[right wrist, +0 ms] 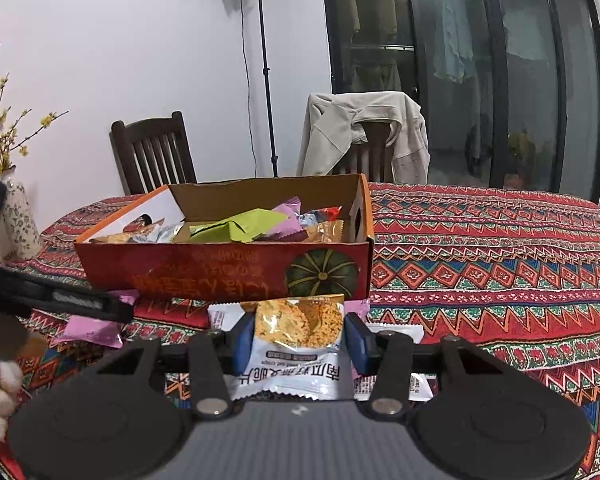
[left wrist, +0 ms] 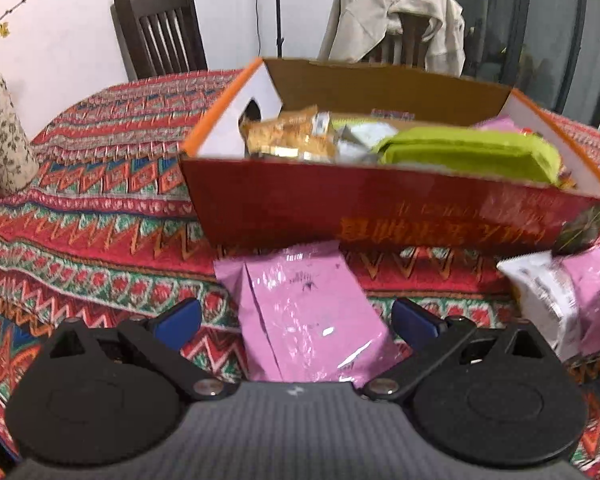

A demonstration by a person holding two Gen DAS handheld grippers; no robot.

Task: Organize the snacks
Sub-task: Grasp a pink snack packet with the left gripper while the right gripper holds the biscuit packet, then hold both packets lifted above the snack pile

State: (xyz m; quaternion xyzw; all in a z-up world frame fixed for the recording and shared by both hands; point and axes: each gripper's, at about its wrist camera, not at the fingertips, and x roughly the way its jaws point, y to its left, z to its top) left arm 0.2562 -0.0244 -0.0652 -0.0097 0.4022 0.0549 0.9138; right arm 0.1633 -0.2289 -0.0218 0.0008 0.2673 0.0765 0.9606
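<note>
A red cardboard box (left wrist: 380, 216) holds several snack packets, among them a green one (left wrist: 472, 152) and orange ones (left wrist: 288, 136). In the left wrist view my left gripper (left wrist: 296, 320) is open, its blue pads either side of a pink packet (left wrist: 308, 312) lying on the tablecloth before the box. In the right wrist view the box (right wrist: 220, 268) stands just ahead. My right gripper (right wrist: 298, 340) is shut on a white and orange cracker packet (right wrist: 300, 344), held just in front of the box. My left gripper's arm (right wrist: 60, 296) shows at the left.
A white and pink packet (left wrist: 560, 300) lies right of the pink one. A floral vase (left wrist: 4, 136) stands at the table's left. Two chairs (right wrist: 156, 152), one draped with a jacket (right wrist: 364, 132), stand behind the table. A light stand (right wrist: 264, 80) is at the wall.
</note>
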